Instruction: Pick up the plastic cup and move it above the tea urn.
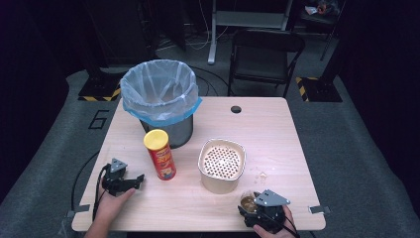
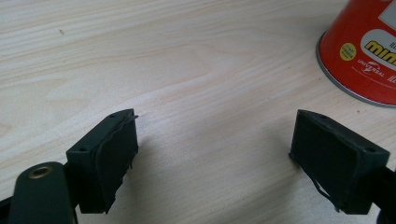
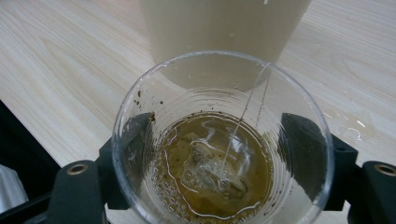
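Observation:
A clear plastic cup (image 1: 247, 200) (image 3: 219, 158) with brown tea and a tea bag stands near the table's front edge at the right. My right gripper (image 1: 250, 205) (image 3: 217, 154) has a jaw on each side of the cup, the pads lying against its walls. Just beyond the cup stands a beige container (image 1: 222, 164) (image 3: 224, 28) with a perforated insert. At the front left my left gripper (image 1: 138, 180) (image 2: 215, 154) rests open on the wood with nothing between its jaws. It points at a red chip can (image 1: 160, 154) (image 2: 364, 51) with a yellow lid.
A metal bin (image 1: 159, 99) lined with a translucent bag stands at the back left of the wooden table (image 1: 277, 134). A small wet patch (image 1: 260, 174) (image 3: 350, 123) lies right of the beige container. A folding chair (image 1: 265, 54) stands behind the table.

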